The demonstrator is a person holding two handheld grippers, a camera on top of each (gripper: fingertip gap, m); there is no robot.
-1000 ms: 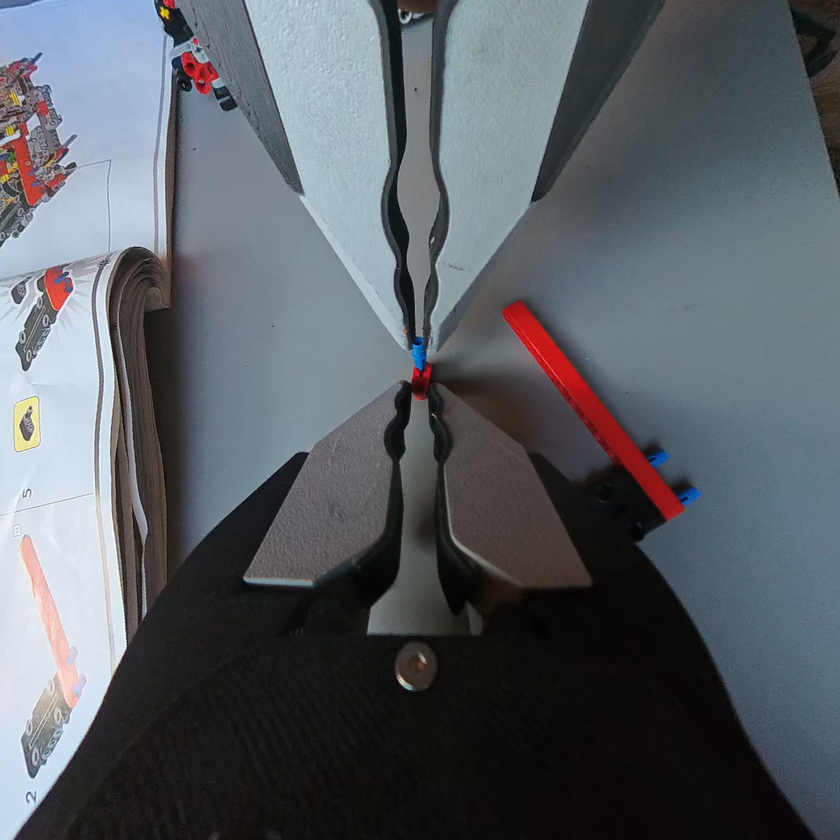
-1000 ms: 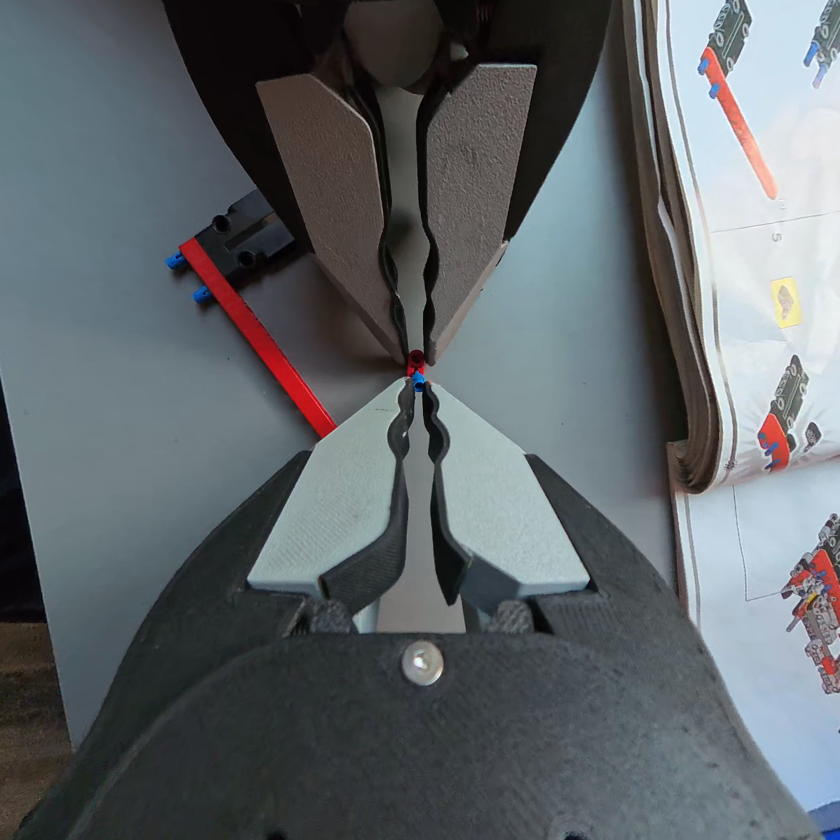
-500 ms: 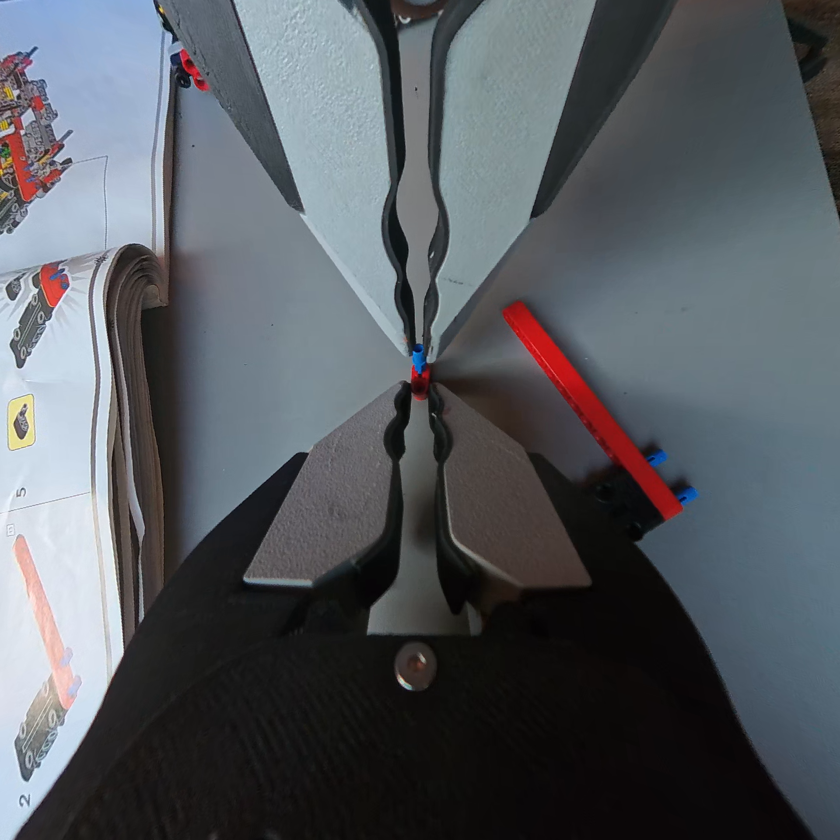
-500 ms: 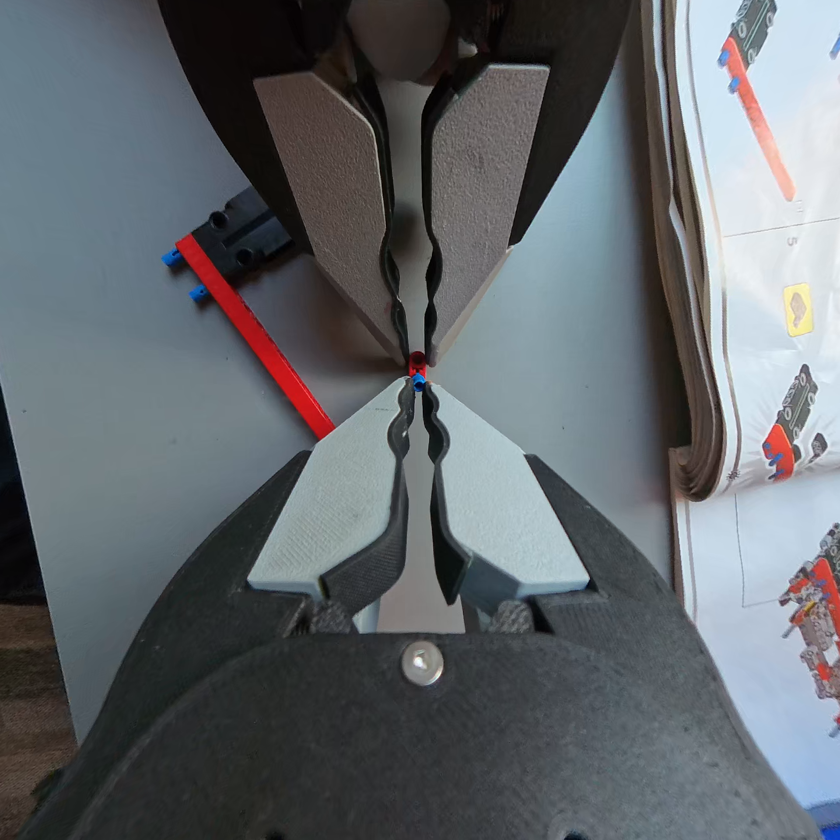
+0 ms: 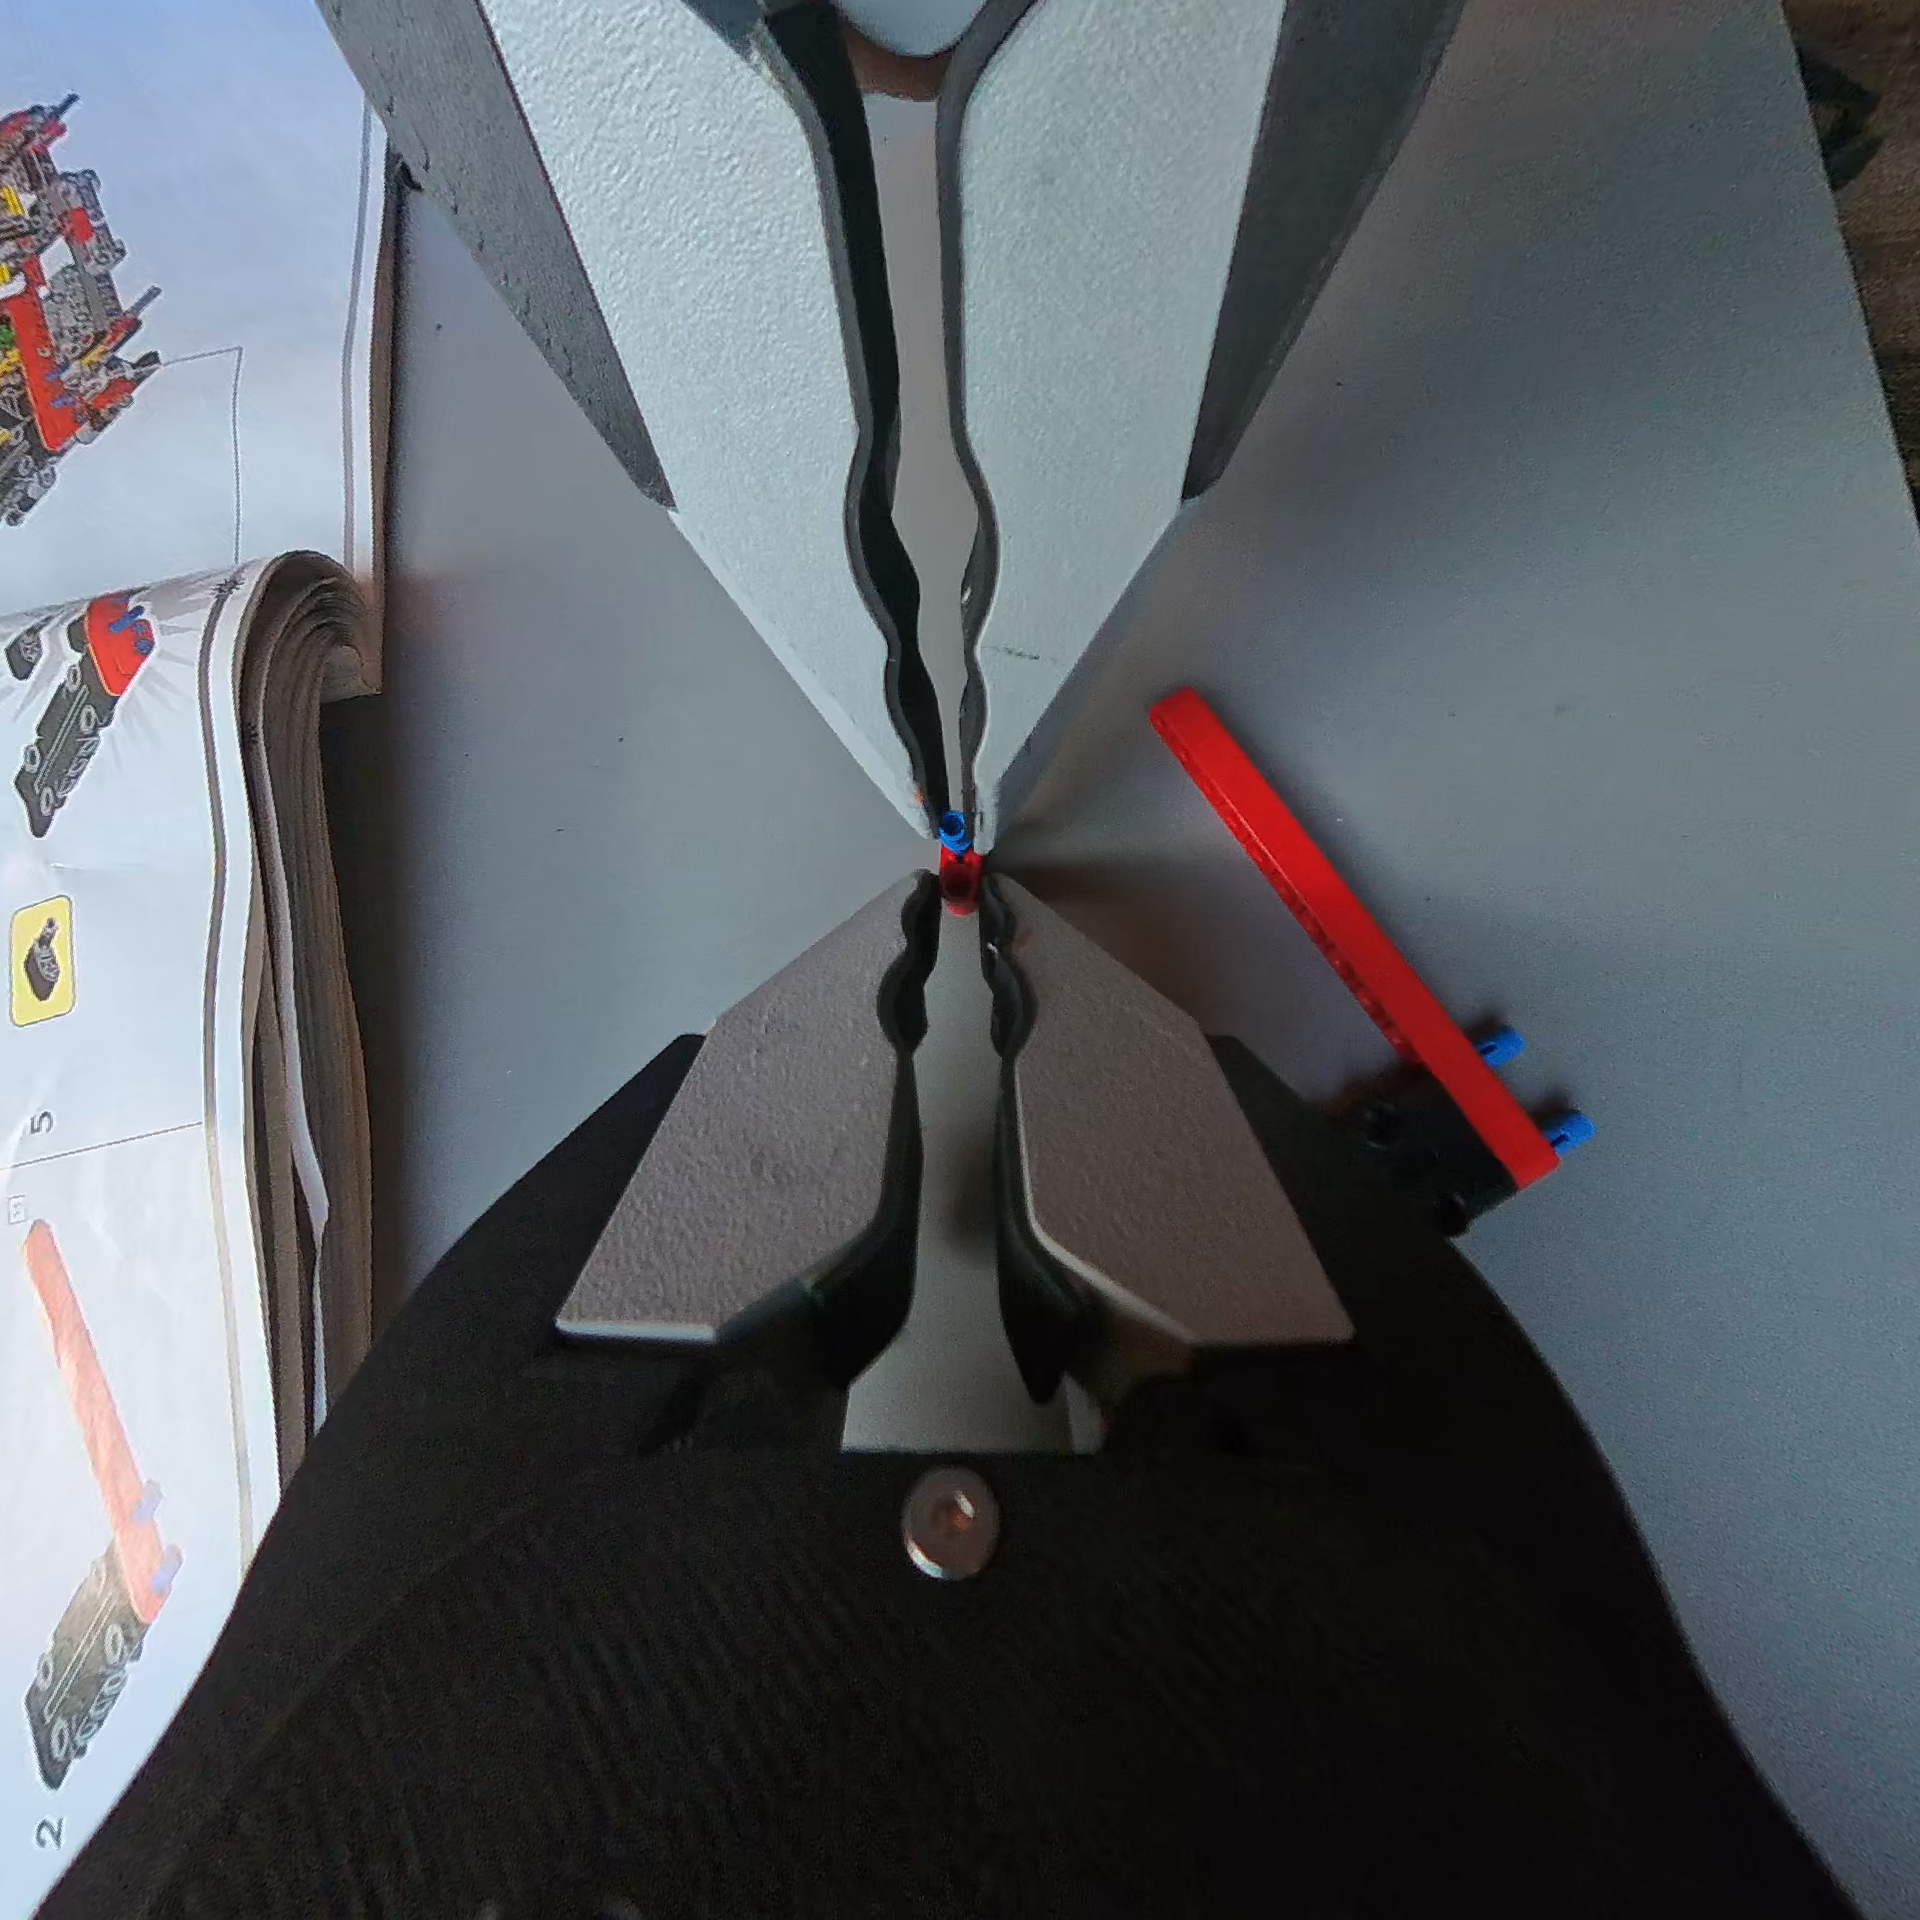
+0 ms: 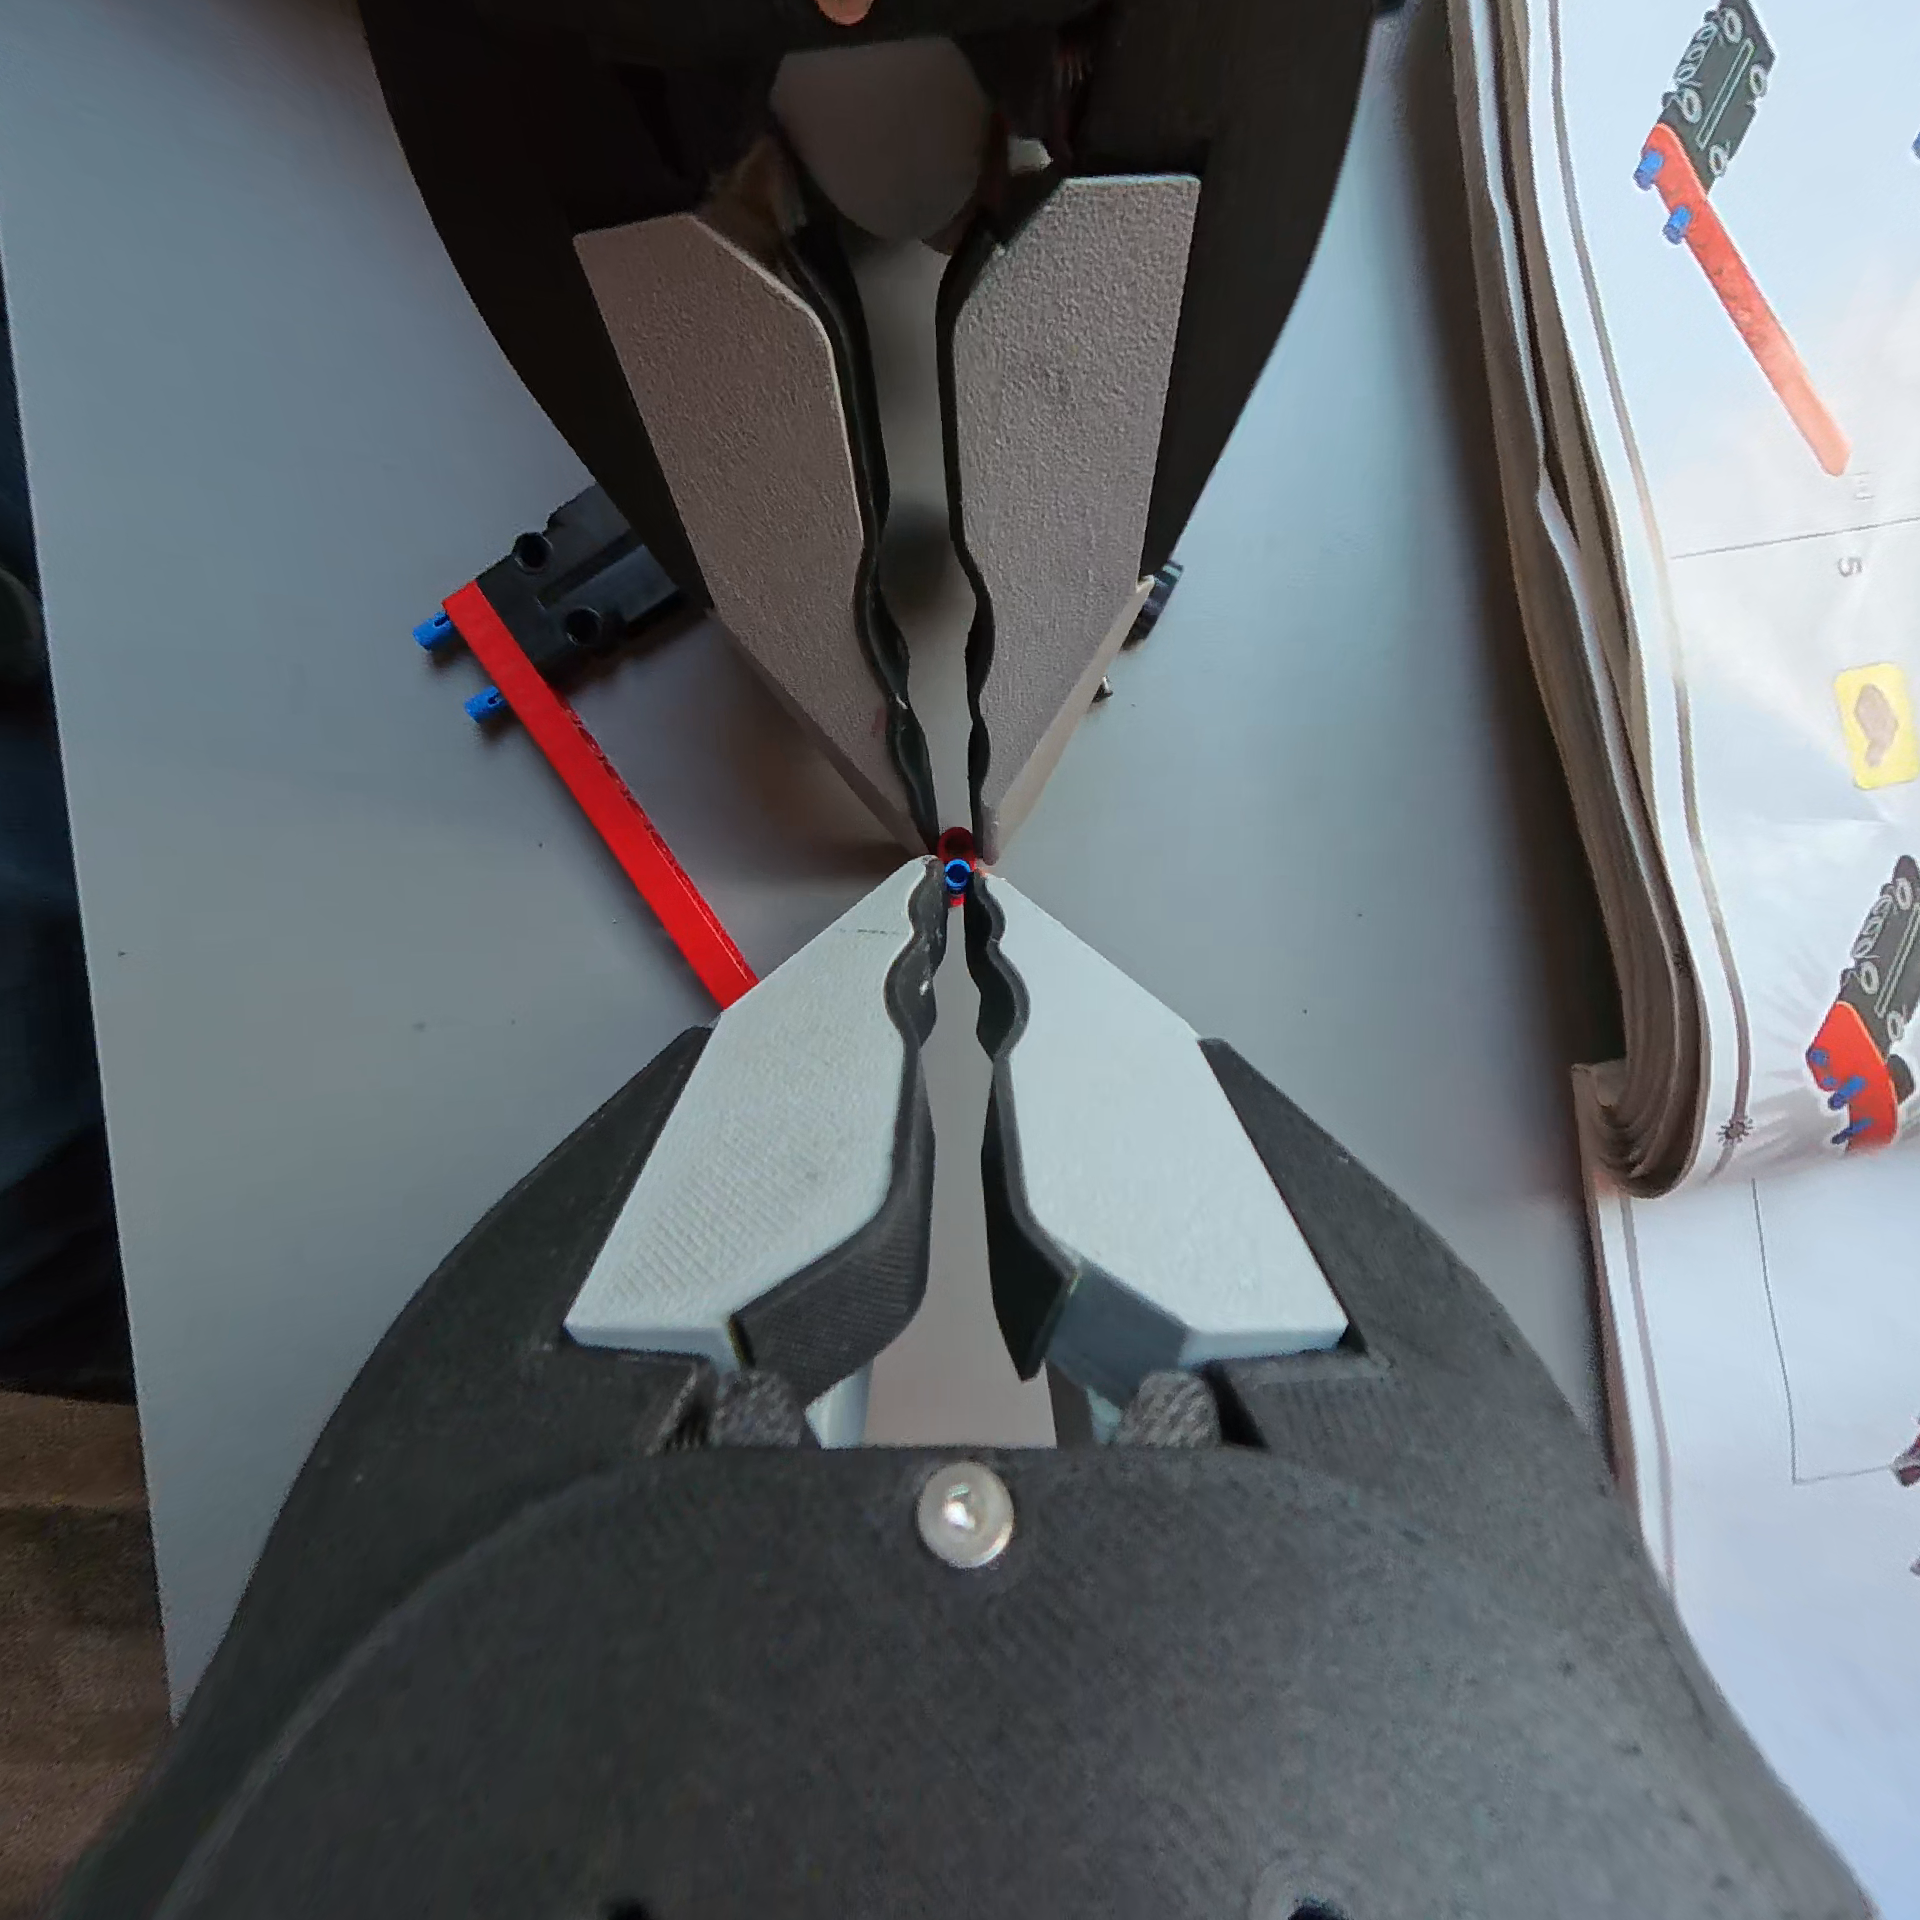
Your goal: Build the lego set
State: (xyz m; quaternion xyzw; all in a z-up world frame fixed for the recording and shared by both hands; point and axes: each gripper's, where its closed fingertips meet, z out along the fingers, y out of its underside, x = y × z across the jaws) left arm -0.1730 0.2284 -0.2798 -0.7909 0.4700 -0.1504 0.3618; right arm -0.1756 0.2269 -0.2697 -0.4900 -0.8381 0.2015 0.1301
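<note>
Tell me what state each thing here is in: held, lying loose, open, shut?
Left hand-held gripper: shut on the small red connector.
Right hand-held gripper: shut on the small blue pin.
Red beam: lying flat on the grey table, joined to a black block.
Instruction booklet: open.

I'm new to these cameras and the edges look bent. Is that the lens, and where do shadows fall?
Left wrist view: wide-angle lens bows the booklet edge; a soft shadow spreads right of the red piece; sharp centre, softer corners. Right wrist view: same bowing; a shadow darkens the table under the left gripper.
</note>
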